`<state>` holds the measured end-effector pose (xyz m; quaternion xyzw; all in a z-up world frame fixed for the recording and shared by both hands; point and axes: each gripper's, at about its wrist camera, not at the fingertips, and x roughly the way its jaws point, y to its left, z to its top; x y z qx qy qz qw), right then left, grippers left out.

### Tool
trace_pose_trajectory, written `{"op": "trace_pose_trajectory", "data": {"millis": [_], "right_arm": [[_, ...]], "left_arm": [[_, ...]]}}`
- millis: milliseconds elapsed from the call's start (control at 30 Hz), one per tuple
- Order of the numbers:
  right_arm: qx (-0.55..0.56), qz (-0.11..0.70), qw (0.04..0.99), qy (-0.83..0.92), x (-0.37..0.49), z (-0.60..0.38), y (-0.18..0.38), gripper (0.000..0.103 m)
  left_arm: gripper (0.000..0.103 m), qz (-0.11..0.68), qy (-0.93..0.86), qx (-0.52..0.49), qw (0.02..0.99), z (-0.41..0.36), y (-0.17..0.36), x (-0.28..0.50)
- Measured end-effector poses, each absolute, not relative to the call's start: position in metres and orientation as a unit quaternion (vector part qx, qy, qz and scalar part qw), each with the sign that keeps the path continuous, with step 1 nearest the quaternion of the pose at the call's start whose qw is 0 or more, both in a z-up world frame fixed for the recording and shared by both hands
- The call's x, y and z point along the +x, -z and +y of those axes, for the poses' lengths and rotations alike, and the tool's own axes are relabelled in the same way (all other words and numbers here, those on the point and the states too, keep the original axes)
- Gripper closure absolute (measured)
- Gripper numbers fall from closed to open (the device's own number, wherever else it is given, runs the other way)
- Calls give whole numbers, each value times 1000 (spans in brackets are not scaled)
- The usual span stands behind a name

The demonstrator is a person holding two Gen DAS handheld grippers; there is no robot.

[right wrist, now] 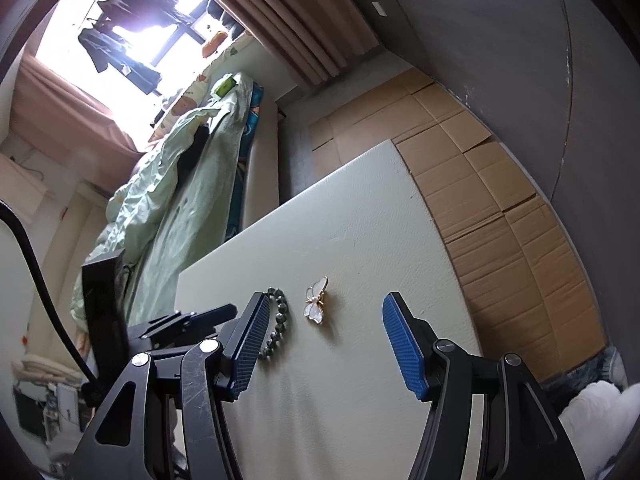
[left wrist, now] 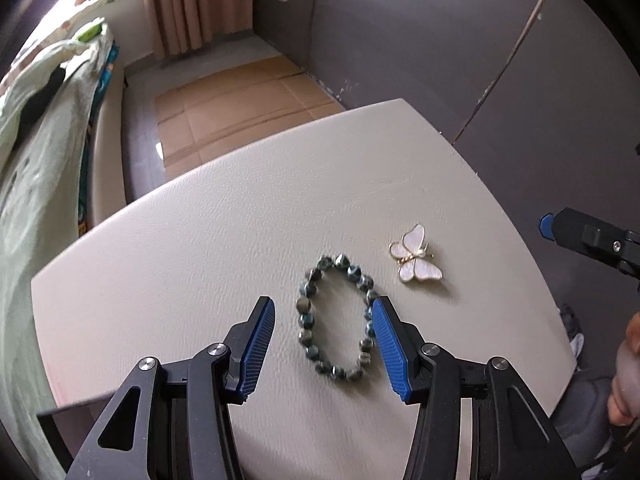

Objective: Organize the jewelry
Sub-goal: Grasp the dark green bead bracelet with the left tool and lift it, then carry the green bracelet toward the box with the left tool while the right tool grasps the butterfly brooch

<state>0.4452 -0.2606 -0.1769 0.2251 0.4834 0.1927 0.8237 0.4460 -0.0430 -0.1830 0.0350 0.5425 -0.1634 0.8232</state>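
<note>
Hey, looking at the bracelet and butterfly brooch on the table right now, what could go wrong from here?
1. The left tool is open with the beaded bracelet off-centre between its pads; closing may pinch only one side and drag it.
2. The butterfly brooch lies flat close beside the bracelet and could get nudged.
3. The brooch's flatness may let the open right tool slip off.

A bedroom in a home. A bed (right wrist: pixel 188 184) with a rumpled pale green quilt (left wrist: pixel 36 128) stands along one side, under a bright window (right wrist: pixel 120 32) where clothes (right wrist: pixel 120 52) hang on a line. Pinkish-brown curtains (right wrist: pixel 304 20) frame the window. Flattened cardboard (right wrist: pixel 480 184) covers the floor beside dark grey walls (left wrist: pixel 420 40). A cream, leather-textured surface (left wrist: pixel 248 220) stands in the middle of the room.
</note>
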Motion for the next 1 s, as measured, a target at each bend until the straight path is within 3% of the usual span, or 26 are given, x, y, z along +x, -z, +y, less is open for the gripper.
{"op": "trace_pose_trajectory", "data": {"millis": [100, 267, 633, 733, 1000], "right_arm": [[221, 487, 823, -191, 445, -260, 179, 42], [208, 491, 824, -189, 448, -254, 181, 42], [113, 519, 822, -205, 448, -216, 194, 43], [76, 524, 821, -211, 447, -203, 197, 52], [21, 530, 820, -216, 453, -181, 208, 58]], "left_arm": [[57, 552, 164, 40, 816, -46, 191, 448], [93, 553, 142, 50, 820, -42, 196, 447], [94, 519, 174, -2, 837, -26, 161, 431], [94, 506, 178, -17, 844, -19, 148, 426], [94, 482, 178, -44, 857, 5, 127, 416]]}}
